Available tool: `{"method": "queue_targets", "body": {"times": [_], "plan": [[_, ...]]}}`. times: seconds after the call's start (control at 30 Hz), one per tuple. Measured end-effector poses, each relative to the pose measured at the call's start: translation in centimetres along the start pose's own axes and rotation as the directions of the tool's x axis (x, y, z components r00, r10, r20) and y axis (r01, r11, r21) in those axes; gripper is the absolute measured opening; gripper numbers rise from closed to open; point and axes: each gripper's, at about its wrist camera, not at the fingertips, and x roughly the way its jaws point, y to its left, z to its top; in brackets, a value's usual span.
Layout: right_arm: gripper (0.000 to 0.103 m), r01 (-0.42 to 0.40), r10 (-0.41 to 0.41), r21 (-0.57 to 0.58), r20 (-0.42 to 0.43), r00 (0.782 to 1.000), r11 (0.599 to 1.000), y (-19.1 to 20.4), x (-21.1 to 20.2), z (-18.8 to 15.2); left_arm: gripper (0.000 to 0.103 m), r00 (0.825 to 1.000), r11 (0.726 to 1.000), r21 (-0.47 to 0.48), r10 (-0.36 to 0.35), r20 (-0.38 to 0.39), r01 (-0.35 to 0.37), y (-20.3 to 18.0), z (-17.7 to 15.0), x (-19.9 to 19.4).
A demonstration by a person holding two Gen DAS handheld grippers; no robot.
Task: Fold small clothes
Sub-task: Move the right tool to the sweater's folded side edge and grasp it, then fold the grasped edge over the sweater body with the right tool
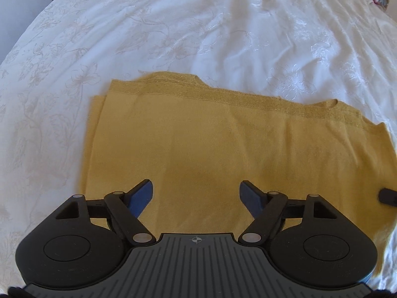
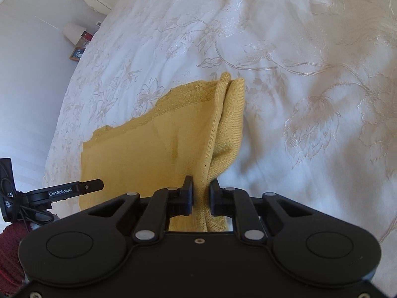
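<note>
A mustard-yellow knit garment point(image 1: 223, 149) lies partly folded on a white embroidered bedspread point(image 1: 173, 24). My left gripper point(image 1: 196, 193) is open, hovering just above the garment's near part with nothing between its blue pads point(image 1: 142, 196). My right gripper point(image 2: 201, 193) is shut on the garment's right folded edge point(image 2: 218, 149) and holds a ridge of cloth lifted off the bed. The rest of the garment point(image 2: 148, 149) lies flat to its left. The left gripper also shows in the right wrist view point(image 2: 74, 190) at the left edge.
The bedspread point(image 2: 310, 99) stretches wide beyond and right of the garment. A bedside table with a lamp point(image 2: 73, 33) and picture frame point(image 2: 77, 53) stands off the bed's far left. A dark red sleeve point(image 2: 10, 248) is at the lower left.
</note>
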Motion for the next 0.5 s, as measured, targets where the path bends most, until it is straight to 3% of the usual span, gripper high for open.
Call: {"method": "queue_targets", "body": {"times": [0.17, 0.5], "plan": [[0.020, 0.039, -0.039, -0.022, -0.005, 0.999, 0.999, 2.9, 0.0, 0.0, 0.077, 1.000, 1.000, 0.028, -0.001, 0.001, 0.001, 2.5, -2.4, -1.6], [0.019, 0.026, -0.028, -0.095, -0.012, 1.000, 0.995, 11.9, 2.1, 0.5, 0.077, 0.998, 0.998, 0.041, -0.051, 0.038, 0.049, 7.4, -3.1, -3.8]]}}
